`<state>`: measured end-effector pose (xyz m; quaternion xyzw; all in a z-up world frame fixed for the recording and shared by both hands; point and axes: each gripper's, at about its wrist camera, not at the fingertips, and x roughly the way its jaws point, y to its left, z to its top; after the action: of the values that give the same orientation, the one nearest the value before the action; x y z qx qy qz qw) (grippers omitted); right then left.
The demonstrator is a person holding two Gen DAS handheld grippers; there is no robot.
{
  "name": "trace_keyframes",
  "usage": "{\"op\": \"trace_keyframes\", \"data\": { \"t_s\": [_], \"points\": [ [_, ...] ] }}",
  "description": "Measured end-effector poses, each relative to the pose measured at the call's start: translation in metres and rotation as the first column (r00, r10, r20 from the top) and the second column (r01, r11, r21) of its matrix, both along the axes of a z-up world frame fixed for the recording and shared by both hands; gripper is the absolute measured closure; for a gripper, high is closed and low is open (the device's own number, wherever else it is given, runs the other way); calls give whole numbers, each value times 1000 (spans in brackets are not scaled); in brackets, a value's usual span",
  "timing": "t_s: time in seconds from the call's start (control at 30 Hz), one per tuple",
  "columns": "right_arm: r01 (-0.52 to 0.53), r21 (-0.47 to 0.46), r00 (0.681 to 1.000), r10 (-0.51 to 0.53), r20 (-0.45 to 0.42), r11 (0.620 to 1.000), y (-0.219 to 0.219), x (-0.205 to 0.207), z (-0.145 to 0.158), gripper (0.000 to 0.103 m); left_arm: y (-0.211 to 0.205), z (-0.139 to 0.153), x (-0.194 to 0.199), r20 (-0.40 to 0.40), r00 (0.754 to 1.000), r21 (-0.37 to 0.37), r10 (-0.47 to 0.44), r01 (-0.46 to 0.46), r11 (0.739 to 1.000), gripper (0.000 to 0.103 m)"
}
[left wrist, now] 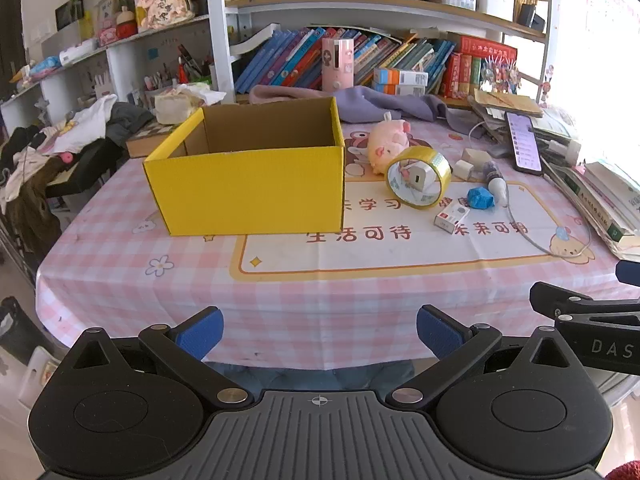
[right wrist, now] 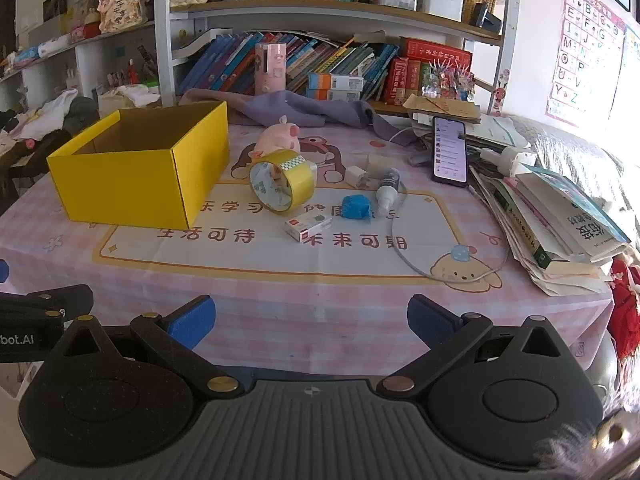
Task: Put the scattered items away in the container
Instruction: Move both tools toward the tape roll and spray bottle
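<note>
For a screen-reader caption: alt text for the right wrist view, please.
An open claw hovers at the near edge of a pink checked table holding an open yellow box, a tape roll, a pink pig plush and a blue wad.

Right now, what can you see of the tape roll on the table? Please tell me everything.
The tape roll is a wide ring of clear, yellowish tape on a pale printed core. It stands on its edge on the pink checked tablecloth, tilted, its hole facing the cameras. It sits right of the yellow box, apart from it, just in front of the pink pig toy. Neither claw touches it.
</note>
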<state>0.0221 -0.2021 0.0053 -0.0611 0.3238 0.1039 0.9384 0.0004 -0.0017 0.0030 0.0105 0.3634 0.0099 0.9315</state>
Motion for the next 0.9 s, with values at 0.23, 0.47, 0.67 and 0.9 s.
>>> {"op": "trace_keyframes", "data": {
  "t_s": [0.23, 0.47, 0.67, 0.9],
  "points": [
    [-2, 0, 1000, 2, -27, 1000, 3, 1, -2, 0, 4, -2, 1, -6, 1000, -3, 2, -2, 1000, 0],
    [-2, 8, 1000, 2, -16, 1000, 4, 1, -2, 0, 10, -4, 3, -10, 1000, 0, 0, 0, 1000, 0],
    [-3, 6, 1000, 3, -31, 1000, 6, 4, -2, 0, 13, -6, 9, -25, 1000, -11, 1, -1, 1000, 0],
    [3, 1, 991, -2, -137, 1000, 14, 13, -6, 0, 10, -7, 14, -26, 1000, -13, -3, 2, 1000, 0]
  ]
}}
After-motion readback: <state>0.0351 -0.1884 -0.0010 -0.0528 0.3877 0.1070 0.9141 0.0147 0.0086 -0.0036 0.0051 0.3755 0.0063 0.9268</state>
